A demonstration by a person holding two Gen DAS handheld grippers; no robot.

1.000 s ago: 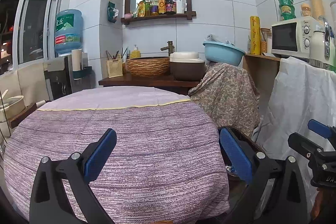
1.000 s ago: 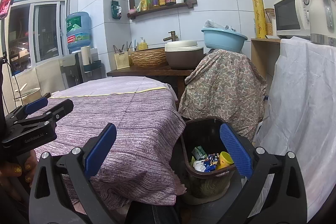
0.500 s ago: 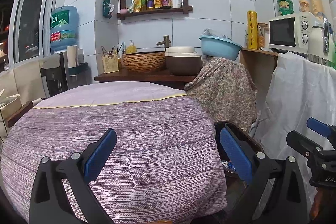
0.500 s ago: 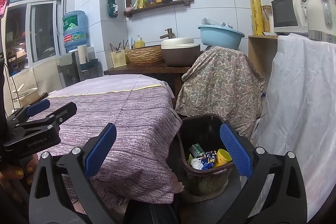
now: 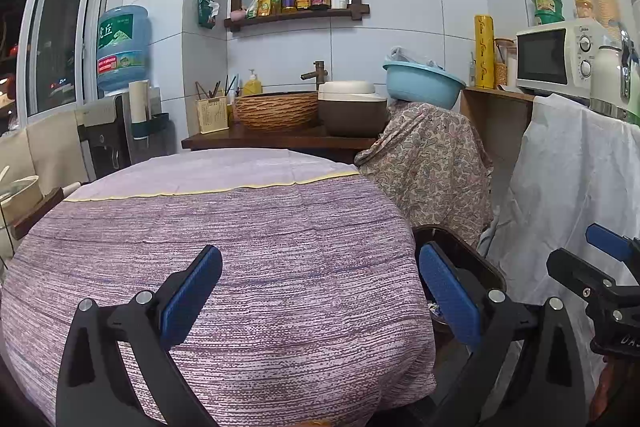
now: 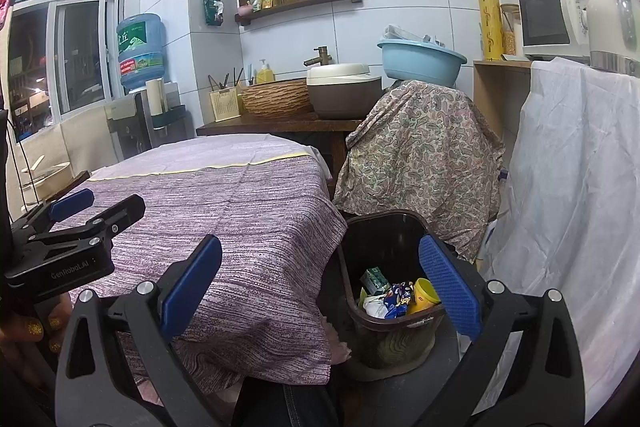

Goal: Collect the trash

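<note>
Purple striped cloth covers the round table (image 5: 224, 247), and both grippers hang above its near edge with blue-padded jaws spread wide and gripping nothing. The left gripper (image 5: 320, 291) looks across the bare cloth; the right gripper (image 6: 320, 287) looks over the table's right edge at a dark trash bin (image 6: 384, 227) standing on the floor just beside the table.

Readable writing is sparse. "GenRobot.AI" is printed in white on the body of the left gripper where it shows at the left edge of the right wrist view. The letters "DAS" sit on the right gripper's body at the lower right of the left wrist view. The microwave (image 5: 554, 57) carries a small brand mark above its dials, too small to read, and the blue water jug (image 5: 122, 47) bears large Chinese characters.

Only the right wrist view looks into the bin: a green carton (image 6: 375, 279), a blue snack wrapper (image 6: 398, 301), white crumpled paper (image 6: 376, 307) and a yellow cup (image 6: 425, 291) lie inside. From the left wrist view only the bin's rim shows, past the table edge.
</note>
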